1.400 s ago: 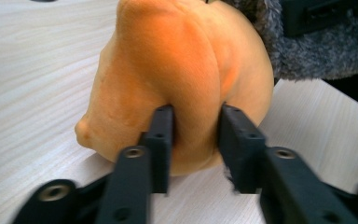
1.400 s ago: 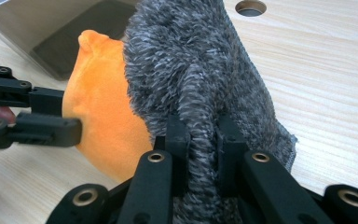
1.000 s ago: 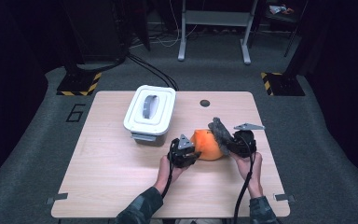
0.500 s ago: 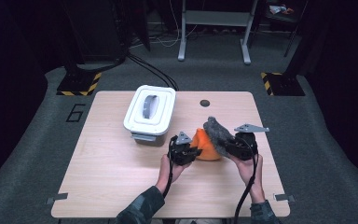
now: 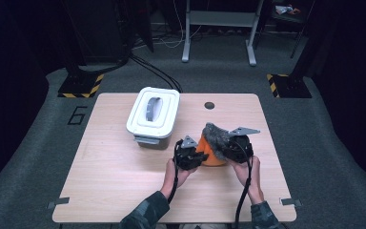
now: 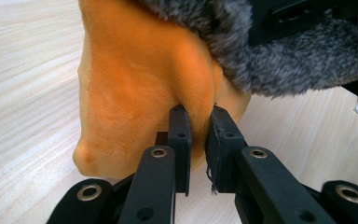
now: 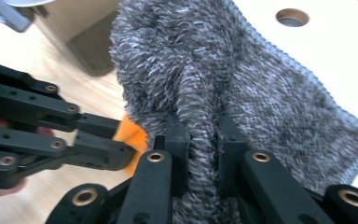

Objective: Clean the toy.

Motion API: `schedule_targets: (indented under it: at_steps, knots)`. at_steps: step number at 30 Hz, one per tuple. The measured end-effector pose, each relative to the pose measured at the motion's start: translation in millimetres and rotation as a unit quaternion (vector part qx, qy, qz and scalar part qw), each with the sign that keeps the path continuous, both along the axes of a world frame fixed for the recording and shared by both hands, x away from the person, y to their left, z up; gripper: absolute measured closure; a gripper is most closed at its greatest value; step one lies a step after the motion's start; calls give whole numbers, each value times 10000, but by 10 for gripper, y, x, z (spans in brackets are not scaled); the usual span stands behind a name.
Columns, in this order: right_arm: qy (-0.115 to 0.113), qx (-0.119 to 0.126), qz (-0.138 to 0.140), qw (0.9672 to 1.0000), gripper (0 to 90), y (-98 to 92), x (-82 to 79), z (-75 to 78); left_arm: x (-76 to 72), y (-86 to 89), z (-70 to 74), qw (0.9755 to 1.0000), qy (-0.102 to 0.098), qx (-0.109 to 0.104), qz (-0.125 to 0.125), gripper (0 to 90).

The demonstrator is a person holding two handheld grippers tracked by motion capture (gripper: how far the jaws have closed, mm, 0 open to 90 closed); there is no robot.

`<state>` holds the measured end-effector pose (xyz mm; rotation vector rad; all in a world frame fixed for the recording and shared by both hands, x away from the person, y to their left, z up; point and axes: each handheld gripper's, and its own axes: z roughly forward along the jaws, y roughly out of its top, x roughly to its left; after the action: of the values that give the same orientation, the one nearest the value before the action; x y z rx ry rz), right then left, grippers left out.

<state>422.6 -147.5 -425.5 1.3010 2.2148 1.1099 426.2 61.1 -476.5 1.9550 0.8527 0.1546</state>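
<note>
Lab space, hazard-striped stand bases, floor cables, carpet number marking

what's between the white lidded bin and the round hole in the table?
Nothing: the high view shows bare wood between the white bin and the round hole. The orange plush and both grippers sit nearer the person.

Left tool pinches orange cloth, seemingly tight.
</note>
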Motion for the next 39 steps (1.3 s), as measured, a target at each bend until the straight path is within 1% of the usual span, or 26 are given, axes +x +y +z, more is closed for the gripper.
schedule_targets:
  at_steps: [1, 3, 6, 11, 12, 13, 15, 16, 20, 22, 23, 26, 27, 29, 31, 34, 35, 36, 37, 38, 39]
  knots:
    - [-50, -8, 47, 10000, 791, -11, 13, -15, 1, 3, -4, 10000, -1, 9, 4, 810]
    - [-49, -15, -51, 10000, 793, -11, 12, -22, 3, 7, -10, 10000, 6, -3, -12, 810]
    - [-88, -116, -66, 9999, 794, -35, 10, -19, 4, 17, -14, 10000, -9, 3, 3, 810]
    - [-97, -155, -276, 9995, 794, -110, 5, -28, 11, 29, -17, 10000, 15, 14, -9, 809]
    - [-126, -213, -337, 9991, 795, -166, 13, -45, 11, 28, -20, 10000, 9, 8, 8, 809]
    - [-104, -255, -403, 9988, 794, -190, 16, -53, 13, 31, -22, 10000, 14, -17, 11, 809]
    - [-10, -159, -483, 9987, 794, -277, 37, -93, 20, 42, -27, 10000, 13, -12, -27, 809]
    - [18, -152, -532, 9985, 794, -318, 51, -122, 23, 44, -29, 10000, 25, -17, -31, 809]
    - [228, 30, -719, 9971, 794, -472, 108, -247, 25, 36, -42, 9999, 44, -71, -70, 809]
    - [340, 80, -815, 9961, 794, -535, 136, -313, 29, 41, -46, 9999, 69, -82, -67, 809]
    - [377, 41, -868, 9955, 794, -560, 148, -350, 29, 42, -46, 9999, 64, -74, -79, 809]
    - [483, 31, -929, 9945, 794, -617, 188, -452, 28, 46, -48, 9999, 52, -61, -80, 809]
    - [578, 60, -961, 9937, 794, -631, 199, -489, 31, 50, -48, 9999, 45, -51, -76, 809]
    - [672, 191, -949, 9930, 793, -657, 212, -533, 24, 43, -51, 10000, 36, -68, -54, 808]
    - [695, 179, -958, 9928, 793, -670, 204, -534, 21, 41, -43, 10000, 38, -30, -61, 808]
    - [642, 149, -951, 9933, 793, -678, 177, -499, 30, 53, -39, 10000, 49, -34, -49, 808]
    - [628, 162, -978, 9931, 794, -673, 152, -464, 28, 55, -38, 10000, 40, -36, -30, 808]
    - [559, 154, -948, 9938, 793, -674, 143, -444, 29, 59, -32, 10000, 43, -20, -17, 808]
    - [525, 193, -928, 9941, 793, -671, 114, -391, 27, 61, -28, 10000, 49, -30, -6, 807]
    - [449, 274, -890, 9946, 793, -663, 84, -329, 31, 65, -25, 10000, 1, 4, -17, 807]
    - [395, 280, -858, 9951, 793, -657, 67, -287, 31, 61, -24, 10000, 14, -11, -20, 807]
